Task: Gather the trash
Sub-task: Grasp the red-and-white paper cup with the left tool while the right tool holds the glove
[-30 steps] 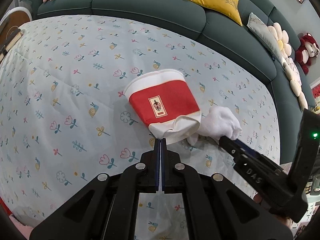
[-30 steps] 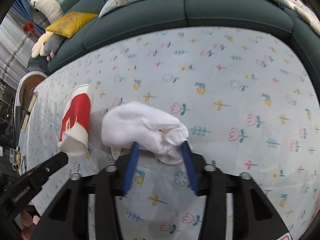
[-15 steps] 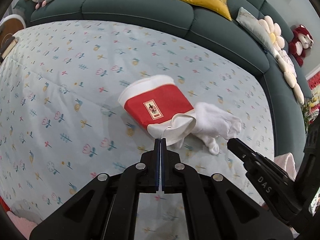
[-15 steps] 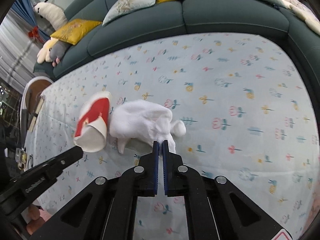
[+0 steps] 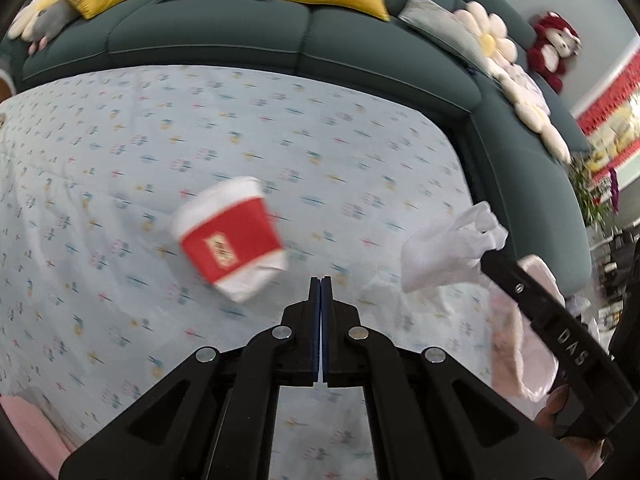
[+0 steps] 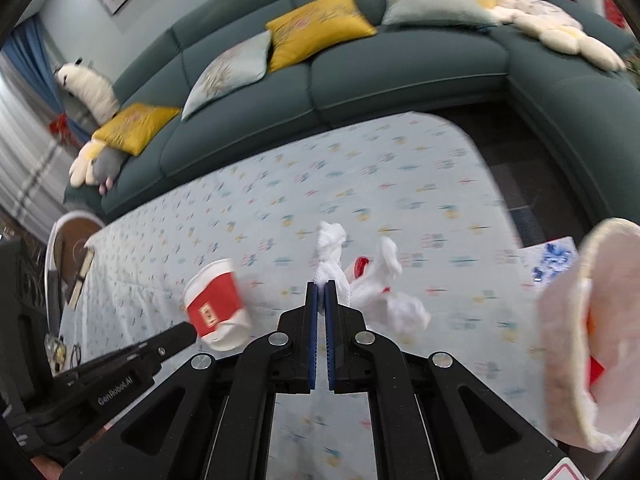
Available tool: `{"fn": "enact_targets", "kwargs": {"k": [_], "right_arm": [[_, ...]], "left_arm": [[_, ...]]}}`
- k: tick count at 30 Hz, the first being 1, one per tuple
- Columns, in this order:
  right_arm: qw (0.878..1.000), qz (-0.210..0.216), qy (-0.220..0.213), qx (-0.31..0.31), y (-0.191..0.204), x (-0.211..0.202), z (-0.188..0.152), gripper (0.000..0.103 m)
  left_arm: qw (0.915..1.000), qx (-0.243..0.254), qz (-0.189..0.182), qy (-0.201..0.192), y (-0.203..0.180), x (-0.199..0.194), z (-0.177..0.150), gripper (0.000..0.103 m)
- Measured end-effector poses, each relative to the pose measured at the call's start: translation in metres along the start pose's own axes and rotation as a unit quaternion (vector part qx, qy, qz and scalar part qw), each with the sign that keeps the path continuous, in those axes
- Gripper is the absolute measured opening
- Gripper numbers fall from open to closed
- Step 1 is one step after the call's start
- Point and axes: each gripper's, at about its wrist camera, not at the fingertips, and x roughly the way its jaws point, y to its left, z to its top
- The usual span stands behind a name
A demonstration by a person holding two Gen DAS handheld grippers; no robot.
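A crushed red and white paper cup (image 5: 228,236) hangs over the flowered tablecloth (image 5: 160,140), and my left gripper (image 5: 320,280) is shut on its crumpled rim. The right wrist view shows the same cup (image 6: 216,304) at the left gripper's tip (image 6: 188,332). My right gripper (image 6: 321,286) is shut on a wad of white tissue (image 6: 332,264), which dangles to the right with a small red spot in it. In the left wrist view the tissue (image 5: 448,252) hangs from the right gripper (image 5: 490,260) at the table's right end.
A pinkish-white bag (image 6: 592,320) gapes open at the right, just off the table's end, and shows as the bag (image 5: 520,340) behind the right gripper. A dark green sofa (image 5: 240,40) with cushions and plush toys curves around the far side. A blue-patterned sheet (image 6: 552,260) lies near the bag.
The right jaws closed on the tissue. Both grippers then rose and swung toward the table's right end, lifting cup and tissue off the cloth and apart from each other.
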Motion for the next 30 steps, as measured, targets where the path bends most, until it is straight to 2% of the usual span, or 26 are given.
{"fn": "enact_targets", "kwargs": {"k": [4, 5, 6, 7, 13, 15, 18, 20, 25, 27, 28, 30], "right_arm": [[1.000, -0.011, -0.013, 0.016, -0.027, -0.022, -0.005, 0.004], [1.000, -0.012, -0.014, 0.017, -0.031, -0.026, -0.007, 0.004], [1.000, -0.013, -0.016, 0.018, -0.035, -0.030, -0.009, 0.004], [1.000, -0.014, -0.017, 0.019, -0.039, -0.032, -0.011, 0.004], [0.999, -0.012, -0.012, 0.027, -0.048, -0.031, -0.020, 0.004], [1.000, -0.009, -0.008, 0.027, -0.045, -0.026, -0.019, 0.004], [1.000, -0.003, -0.002, 0.026, -0.039, -0.016, -0.017, 0.004], [1.000, 0.000, 0.002, 0.023, -0.036, -0.011, -0.015, 0.004], [1.000, 0.007, 0.011, 0.019, -0.025, 0.006, -0.010, 0.004], [1.000, 0.010, 0.015, 0.018, -0.021, 0.012, -0.009, 0.004], [1.000, 0.011, 0.016, 0.018, -0.020, 0.013, -0.009, 0.004], [1.000, 0.014, 0.020, 0.017, -0.017, 0.018, -0.011, 0.004]], "left_arm": [[0.9998, -0.015, 0.001, 0.017, -0.008, 0.005, -0.011, 0.004], [0.9995, -0.023, 0.009, 0.019, -0.005, 0.007, -0.013, 0.018], [0.9989, -0.037, 0.020, 0.022, 0.002, 0.010, -0.015, 0.027], [0.9980, -0.052, 0.029, 0.022, 0.009, 0.011, -0.017, 0.042], [0.9903, -0.130, 0.038, 0.032, 0.052, 0.023, -0.011, 0.056], [0.9872, -0.151, 0.038, 0.034, 0.063, 0.029, -0.005, 0.057], [0.9833, -0.179, 0.020, 0.028, 0.075, 0.033, 0.006, 0.057], [0.9825, -0.183, 0.021, 0.027, 0.077, 0.037, 0.012, 0.062], [0.9793, -0.193, 0.029, 0.052, 0.083, 0.061, 0.020, 0.061], [0.9783, -0.196, 0.027, 0.063, 0.083, 0.069, 0.019, 0.055], [0.9788, -0.191, 0.021, 0.071, 0.081, 0.074, 0.017, 0.048], [0.9813, -0.175, 0.015, 0.079, 0.072, 0.078, 0.013, 0.044]]}}
